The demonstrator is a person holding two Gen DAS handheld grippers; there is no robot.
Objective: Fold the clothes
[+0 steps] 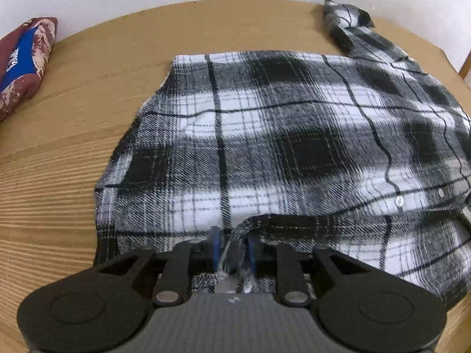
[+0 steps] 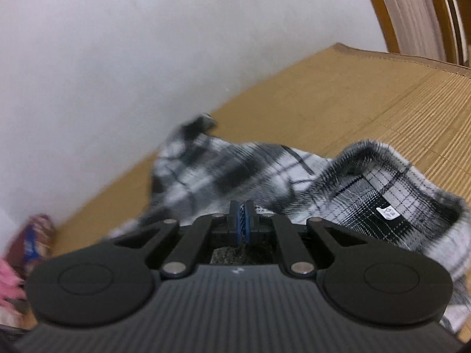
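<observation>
Plaid shirt [image 1: 279,135]: spread mid-mat [image 1: 59,191], one sleeve trailing to the far right corner; folding barely begun. Folded maroon garment [image 1: 23,64] at the far left edge, seemingly done.

Left gripper [image 1: 232,250]: slightly parted, shirt edge between its fingers.

Right gripper [image 2: 241,220]: clenched on plaid cloth.

Collar tag [image 2: 388,213]: unreadable.

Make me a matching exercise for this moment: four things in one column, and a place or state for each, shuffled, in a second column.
Things:
1. plaid shirt
2. folded maroon cloth
3. left tool
4. right tool

Places or states:
A. pads pressed together on plaid fabric
B. spread across the middle of the mat
C. pads apart, with a fold of fabric between them
D. lying at the far left edge of the mat, apart from the shirt

Pairs: 1-B, 2-D, 3-C, 4-A
</observation>
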